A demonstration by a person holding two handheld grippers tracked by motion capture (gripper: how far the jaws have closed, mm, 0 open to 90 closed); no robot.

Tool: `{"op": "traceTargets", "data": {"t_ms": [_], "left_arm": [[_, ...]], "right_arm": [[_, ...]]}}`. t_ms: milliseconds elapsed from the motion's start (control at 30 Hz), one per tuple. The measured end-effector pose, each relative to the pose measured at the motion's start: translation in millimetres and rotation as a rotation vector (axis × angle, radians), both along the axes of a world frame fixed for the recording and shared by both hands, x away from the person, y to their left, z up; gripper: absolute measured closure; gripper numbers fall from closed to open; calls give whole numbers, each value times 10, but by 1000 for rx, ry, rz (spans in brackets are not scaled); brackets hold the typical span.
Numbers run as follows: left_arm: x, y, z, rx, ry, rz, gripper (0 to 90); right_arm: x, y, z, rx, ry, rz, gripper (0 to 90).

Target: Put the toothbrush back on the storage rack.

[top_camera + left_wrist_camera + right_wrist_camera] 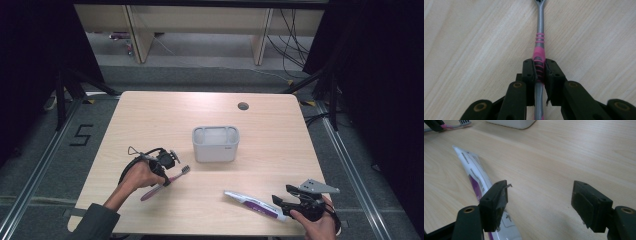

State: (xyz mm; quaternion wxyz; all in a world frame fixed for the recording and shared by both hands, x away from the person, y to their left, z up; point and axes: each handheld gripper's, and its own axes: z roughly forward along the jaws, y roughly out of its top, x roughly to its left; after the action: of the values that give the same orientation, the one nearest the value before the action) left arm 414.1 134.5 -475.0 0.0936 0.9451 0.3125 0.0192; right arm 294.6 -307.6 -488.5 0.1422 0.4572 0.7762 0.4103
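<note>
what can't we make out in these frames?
- Toothbrush bristles: cut off by the top edge in the left gripper view; too small in the high view.
- Toothpaste tube cap end: hidden behind the right gripper finger.
- Tube print: too blurred to read.
- Grey basket inside: washed out, contents unclear.

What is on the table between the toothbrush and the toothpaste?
Nothing. In the high view, bare table lies between the toothbrush and the toothpaste. The basket sits farther back, not between them.

Lab: black curtains, floor cables
</note>
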Motion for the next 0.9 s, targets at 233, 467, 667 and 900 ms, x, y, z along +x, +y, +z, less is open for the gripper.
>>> {"op": "traceTargets", "data": {"t_ms": [233,467,667,900], "left_arm": [[-31,90,197,-98,-87,29,789],[-67,210,415,-259,-214,87,789],[-70,301,560,-355,-258,111,789],[-67,441,699,-473,-375,196,789]], "right_arm": [[18,-22,0,-14,-28,13,301],[18,-26,0,-14,-34,12,301],[14,-21,2,0,-22,11,301],[16,-27,5,-10,-32,10,301]]}}
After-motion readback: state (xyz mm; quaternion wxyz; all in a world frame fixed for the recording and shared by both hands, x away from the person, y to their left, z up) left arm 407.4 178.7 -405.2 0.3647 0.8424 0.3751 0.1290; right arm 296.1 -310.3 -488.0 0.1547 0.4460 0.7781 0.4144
